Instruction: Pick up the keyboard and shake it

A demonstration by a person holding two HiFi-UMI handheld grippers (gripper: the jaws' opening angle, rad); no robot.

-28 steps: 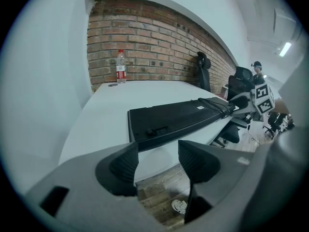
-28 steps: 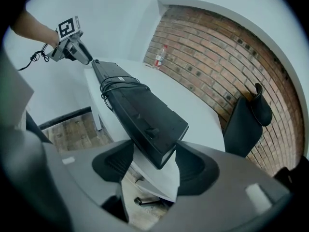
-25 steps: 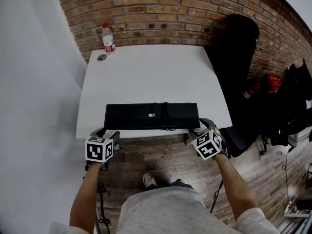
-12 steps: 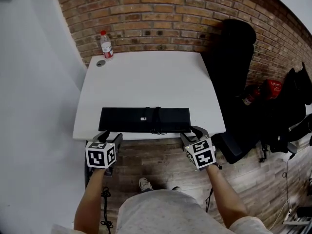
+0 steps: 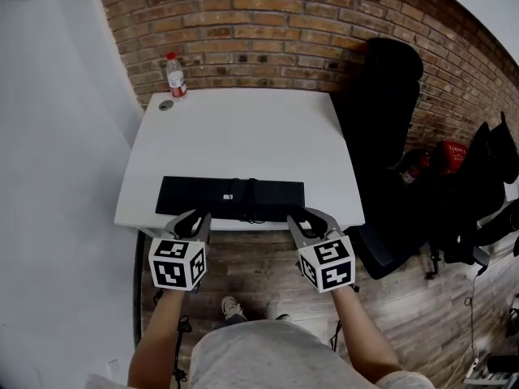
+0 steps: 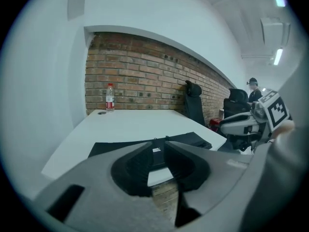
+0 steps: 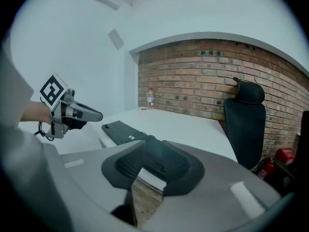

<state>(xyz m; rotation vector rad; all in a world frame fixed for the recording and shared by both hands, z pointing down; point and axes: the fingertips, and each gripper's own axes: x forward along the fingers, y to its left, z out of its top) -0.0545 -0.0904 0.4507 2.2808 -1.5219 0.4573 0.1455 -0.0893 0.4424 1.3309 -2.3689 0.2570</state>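
From the head view, the keyboard (image 5: 230,198) is a long, flat black slab with a small white label and a bundled cable near its middle. It lies on the white table (image 5: 243,128), its long side along the table's near edge. The left tongs (image 5: 195,220) hang just off that edge by the keyboard's left end, and the right tongs (image 5: 310,217) by its right end.

In the left gripper view, the left tongs (image 6: 155,146) have just been closing to a narrow gap with nothing in it. The keyboard (image 6: 193,139) lies beyond the tips.

In the right gripper view, the right tongs (image 7: 147,140) have also been closing. Their tips are nearly together and empty, and the keyboard (image 7: 120,129) rests flat ahead.
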